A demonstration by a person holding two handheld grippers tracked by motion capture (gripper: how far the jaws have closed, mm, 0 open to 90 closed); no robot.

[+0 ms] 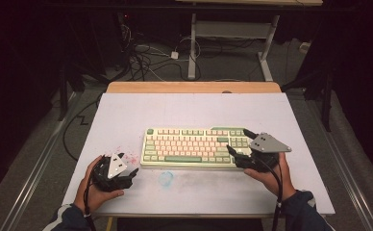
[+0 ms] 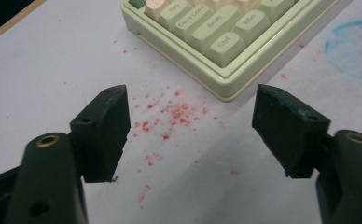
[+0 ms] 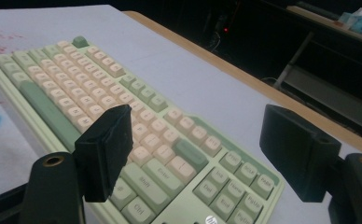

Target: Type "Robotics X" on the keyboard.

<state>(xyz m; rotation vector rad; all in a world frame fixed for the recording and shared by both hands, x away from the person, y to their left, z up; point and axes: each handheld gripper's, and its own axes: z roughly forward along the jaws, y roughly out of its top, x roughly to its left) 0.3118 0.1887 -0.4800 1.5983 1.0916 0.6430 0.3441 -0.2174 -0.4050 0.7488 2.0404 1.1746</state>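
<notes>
High view: keyboard [image 1: 194,147] lay mid-table [image 1: 184,106]. Left gripper [image 1: 127,174] sat off its left end, near the table's front edge; right gripper [image 1: 237,142] was over its right end.
Left gripper view: jaws spread wide, nothing held; keyboard's Ctrl corner [image 2: 226,44] just ahead, red specks [image 2: 170,116] between.
Right gripper view: jaws wide apart, empty, above the right-hand keys [image 3: 170,154].

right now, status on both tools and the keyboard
Left tool open, off the keyboard's left corner, holding nothing. Right tool open over the keyboard's right end. Red specks and a blue smudge on the table, nothing blocking.
</notes>
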